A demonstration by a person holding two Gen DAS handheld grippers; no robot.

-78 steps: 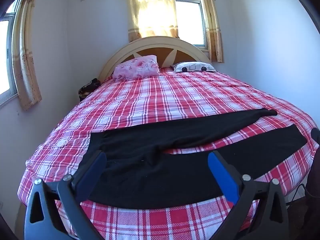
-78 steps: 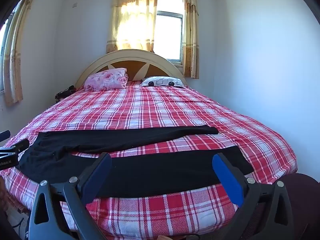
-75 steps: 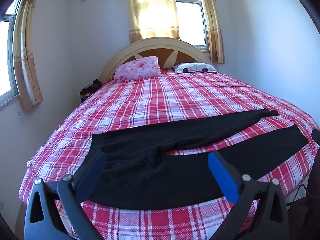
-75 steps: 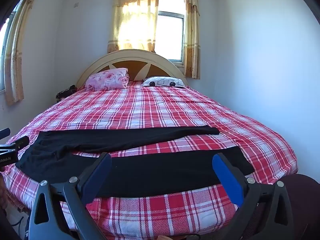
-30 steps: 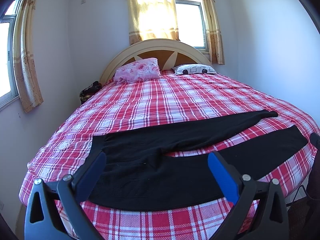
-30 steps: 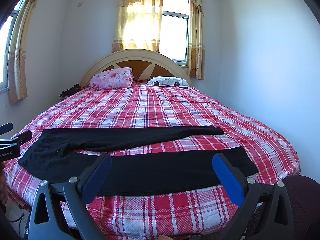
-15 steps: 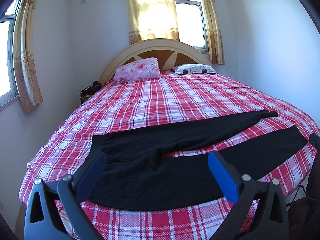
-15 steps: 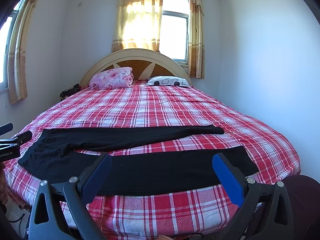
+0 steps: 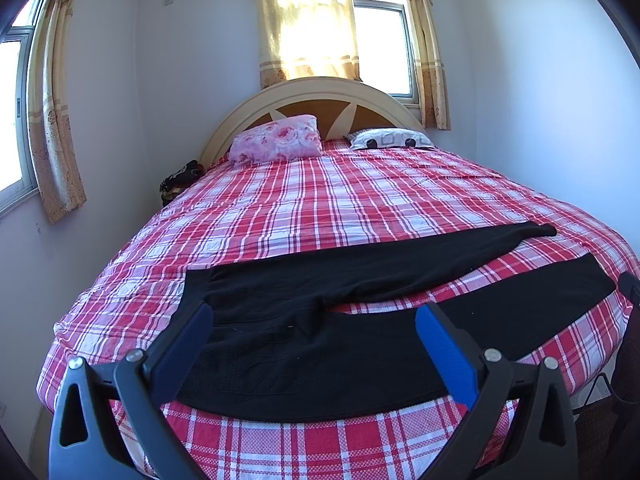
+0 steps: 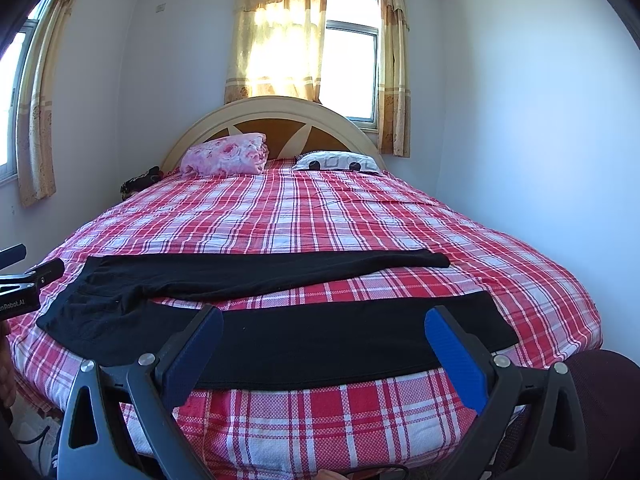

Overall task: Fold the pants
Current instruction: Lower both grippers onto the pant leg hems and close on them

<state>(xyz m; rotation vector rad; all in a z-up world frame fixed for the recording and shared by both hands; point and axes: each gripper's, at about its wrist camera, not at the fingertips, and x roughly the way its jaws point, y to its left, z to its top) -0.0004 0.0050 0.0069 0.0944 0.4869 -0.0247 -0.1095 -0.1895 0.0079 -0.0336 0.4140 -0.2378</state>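
While both of my tools hang above the near edge of the bed (image 9: 320, 208), the left tool (image 9: 312, 340) and the right tool (image 10: 322, 340) each stand with fingers spread wide and hold nothing. Just beyond them the black pants (image 10: 256, 304) lie flat across the plaid cover, waist to the left, legs parted toward the right. Far off, a pink pillow (image 9: 278, 143) and a patterned pillow (image 9: 390, 138) rest against the headboard (image 10: 276, 114).

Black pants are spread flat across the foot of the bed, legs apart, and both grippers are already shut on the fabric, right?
Not quite: both the left gripper and right gripper are open, holding nothing, as each wrist view shows. The black pants do lie flat, legs apart.
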